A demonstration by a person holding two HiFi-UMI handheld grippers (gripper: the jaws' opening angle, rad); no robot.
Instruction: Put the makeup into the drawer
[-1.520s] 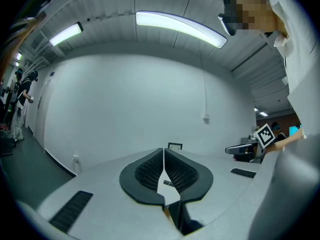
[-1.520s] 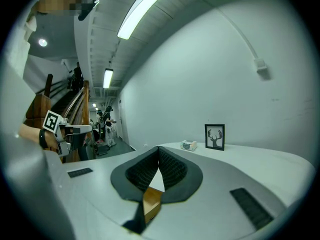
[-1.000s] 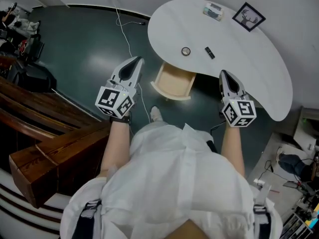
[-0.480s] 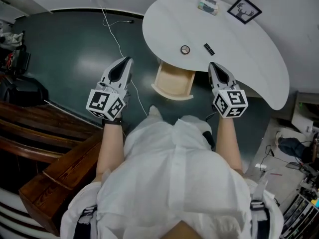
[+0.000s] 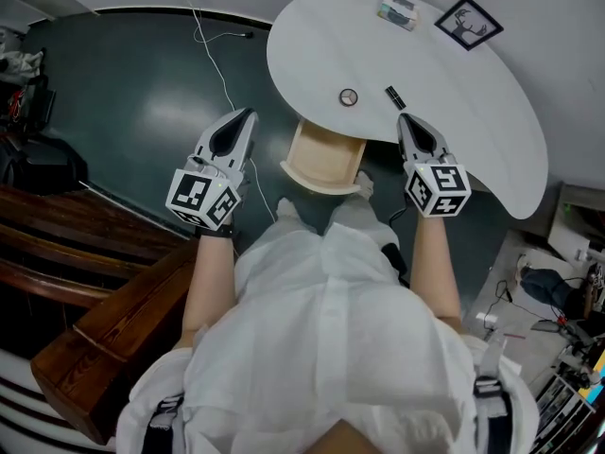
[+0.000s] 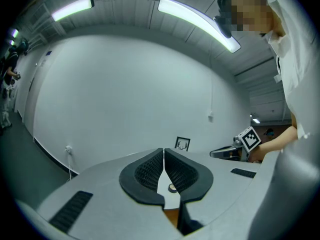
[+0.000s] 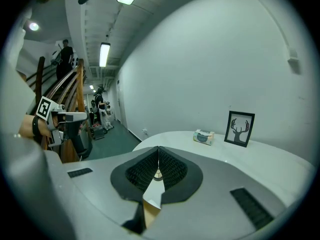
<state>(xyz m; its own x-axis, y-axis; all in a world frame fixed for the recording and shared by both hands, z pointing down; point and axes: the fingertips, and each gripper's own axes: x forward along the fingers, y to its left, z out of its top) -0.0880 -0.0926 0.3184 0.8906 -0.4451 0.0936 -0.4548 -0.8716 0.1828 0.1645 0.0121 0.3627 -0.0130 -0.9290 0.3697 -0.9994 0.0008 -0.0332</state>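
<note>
At centre left of the head view my left gripper [image 5: 250, 113] hangs over the green floor [image 5: 142, 93], jaws pressed together on nothing. To its right the drawer [image 5: 324, 159] stands pulled open under the white worktop [image 5: 473, 102], and I see only pale wood inside. Above it on the worktop lie the round makeup case [image 5: 349, 97] and the black makeup stick [image 5: 395, 96]. My right gripper [image 5: 404, 117], also closed and empty, points at the stick from just below. A tissue box [image 5: 398, 10] and framed picture [image 5: 469, 22] sit upper right.

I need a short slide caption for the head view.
Both shut, the left tongs and right tongs hover near a white table bearing a round compact and black stick, its drawer open.
</note>
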